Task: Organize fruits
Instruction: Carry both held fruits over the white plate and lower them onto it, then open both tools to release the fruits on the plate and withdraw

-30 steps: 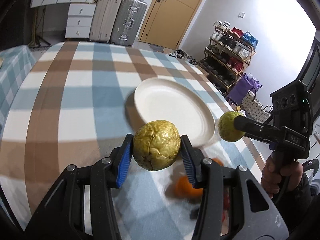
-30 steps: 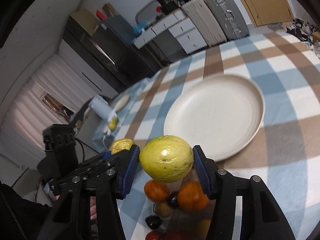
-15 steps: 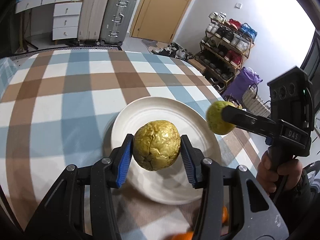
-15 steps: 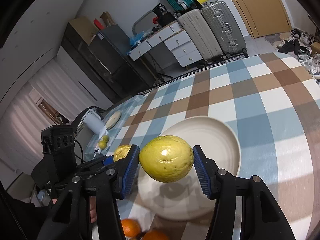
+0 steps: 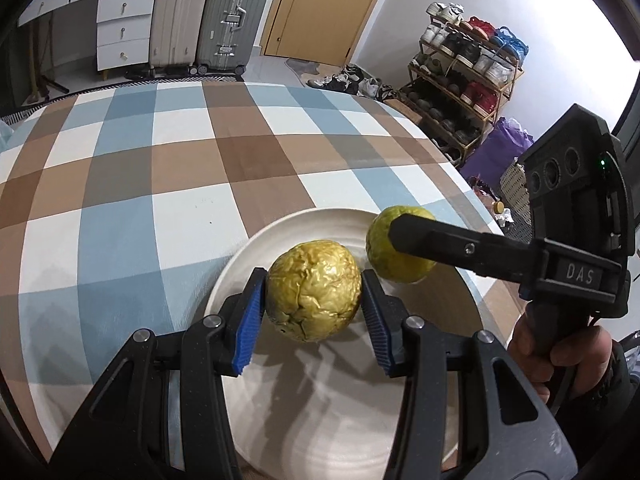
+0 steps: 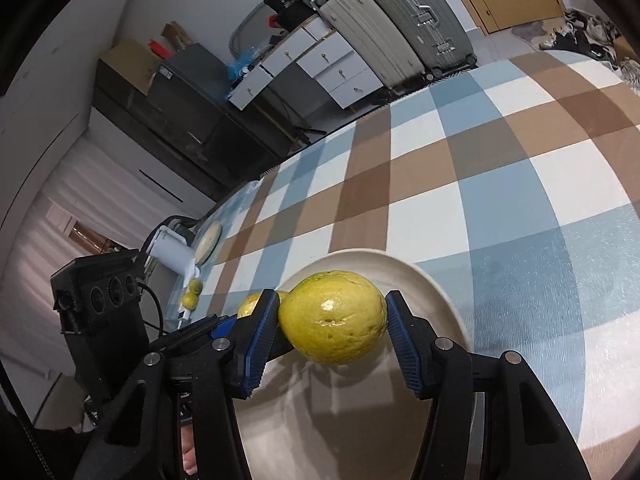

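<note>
My left gripper (image 5: 314, 304) is shut on a wrinkled golden-yellow fruit (image 5: 314, 294) and holds it low over the cream plate (image 5: 256, 248). My right gripper (image 6: 332, 328) is shut on a smooth yellow-green fruit (image 6: 332, 320) and holds it over the same plate (image 6: 432, 292). In the left wrist view the green fruit (image 5: 384, 256) hangs just right of the wrinkled one, with the right gripper's finger across it. In the right wrist view the wrinkled fruit (image 6: 250, 306) peeks out behind the left blue pad. Whether either fruit touches the plate is unclear.
The plate sits on a table with a blue, brown and white checked cloth (image 5: 160, 184). At the table's far left end stand a white jug (image 6: 172, 252), a small plate (image 6: 208, 240) and two small yellow fruits (image 6: 192, 294). Suitcases, drawers and a shoe rack stand beyond.
Both grippers have moved forward and down with their fruits, from beside the pile of oranges to low over the plate. The oranges have dropped out of view.
</note>
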Demonstrator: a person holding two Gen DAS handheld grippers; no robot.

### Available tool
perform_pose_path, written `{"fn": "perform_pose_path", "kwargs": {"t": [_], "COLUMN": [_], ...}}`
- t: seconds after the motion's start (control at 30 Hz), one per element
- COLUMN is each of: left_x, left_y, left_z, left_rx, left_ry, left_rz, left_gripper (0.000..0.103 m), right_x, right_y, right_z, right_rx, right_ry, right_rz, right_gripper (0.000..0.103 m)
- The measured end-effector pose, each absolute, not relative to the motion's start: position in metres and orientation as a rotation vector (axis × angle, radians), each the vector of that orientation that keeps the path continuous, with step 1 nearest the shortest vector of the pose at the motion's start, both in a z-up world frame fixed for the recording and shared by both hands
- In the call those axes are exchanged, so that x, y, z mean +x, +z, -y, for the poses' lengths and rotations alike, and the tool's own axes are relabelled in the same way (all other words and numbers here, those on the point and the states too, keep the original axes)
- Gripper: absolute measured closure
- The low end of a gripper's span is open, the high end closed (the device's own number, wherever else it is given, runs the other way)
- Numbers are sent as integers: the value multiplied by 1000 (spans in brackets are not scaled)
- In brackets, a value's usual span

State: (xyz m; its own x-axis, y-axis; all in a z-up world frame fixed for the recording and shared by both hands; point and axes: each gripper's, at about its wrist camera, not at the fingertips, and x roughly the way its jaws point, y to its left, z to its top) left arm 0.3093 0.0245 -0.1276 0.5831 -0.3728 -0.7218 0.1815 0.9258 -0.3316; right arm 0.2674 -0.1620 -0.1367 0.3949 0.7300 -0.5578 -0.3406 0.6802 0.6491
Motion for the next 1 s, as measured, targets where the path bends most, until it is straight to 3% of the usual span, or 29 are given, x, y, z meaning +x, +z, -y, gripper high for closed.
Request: {"fn": "perform_pose_path", "kwargs": {"t": [0.23, 0.3, 0.37, 0.43, 0.5, 0.57, 0.67, 1.0], "left_x": [322, 322, 321, 319, 314, 308, 296, 227], "left_y": [-134, -134, -133, -129, -124, -119, -108, -64], "left_z": [-27, -27, -26, -25, -25, -26, -32, -31], "left_rx": [-226, -232, -228, -214, -220, -204, -237, -168], "left_ry": [-311, -314, -312, -298, -309, -268, -263, -223], "left_rz": [-900, -901, -891, -875, -864, -855, -838, -751], "left_gripper": [59, 59, 58, 48, 31, 23, 23, 16], "right_x": [277, 276, 273, 270, 265, 256, 243, 178], "right_y": [-140, -139, -136, -132, -127, -121, -110, -68], "right_z": [157, 158, 158, 158, 162, 169, 177, 189], "right_rx": [496, 507, 523, 510, 507, 525, 505, 421], "right_ry": [694, 686, 704, 701, 684, 674, 615, 605], "right_rz": [-935, -931, -920, -908, -888, -860, -823, -687], "right_gripper": [45, 33, 31, 28, 21, 14, 1, 0]}}
